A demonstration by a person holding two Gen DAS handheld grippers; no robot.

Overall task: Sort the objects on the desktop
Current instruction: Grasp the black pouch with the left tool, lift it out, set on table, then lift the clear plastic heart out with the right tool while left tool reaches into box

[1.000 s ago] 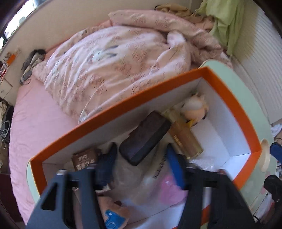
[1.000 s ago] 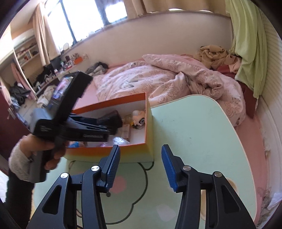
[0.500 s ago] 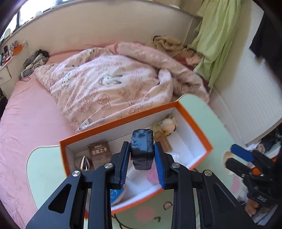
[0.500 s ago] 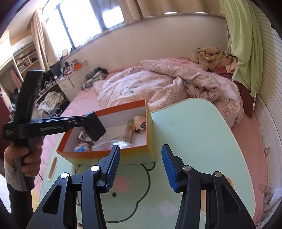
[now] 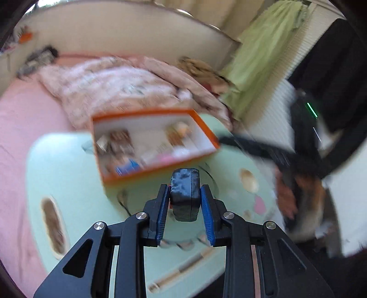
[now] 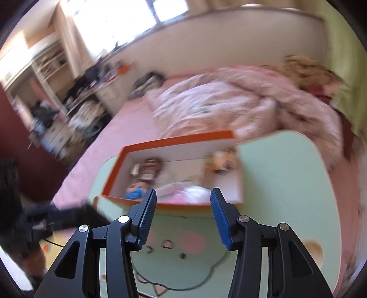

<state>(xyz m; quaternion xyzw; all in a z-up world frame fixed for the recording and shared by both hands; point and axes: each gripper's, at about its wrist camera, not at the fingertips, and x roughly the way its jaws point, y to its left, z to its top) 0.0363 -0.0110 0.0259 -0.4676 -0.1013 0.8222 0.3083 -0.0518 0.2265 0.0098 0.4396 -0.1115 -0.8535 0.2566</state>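
the left gripper (image 5: 185, 201) has lifted the black case (image 5: 184, 194) out of the orange box (image 5: 158, 166), fingers pinching it above the green worktop (image 5: 75, 183). the right gripper (image 6: 183, 217), tilted downward, fingers spread and just narrowing, holds nothing.

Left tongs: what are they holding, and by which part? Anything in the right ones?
The left tongs grip a black case by its long sides. The right tongs hold nothing.

A lived-in home bedroom: rumpled floral quilt (image 6: 229, 105) on a pink-sheeted bed (image 6: 119, 133) mid-frame, bright window (image 6: 128, 18) along the top, cluttered shelves and desk (image 6: 57, 75) at left, green curtain (image 5: 263, 52) upper right.
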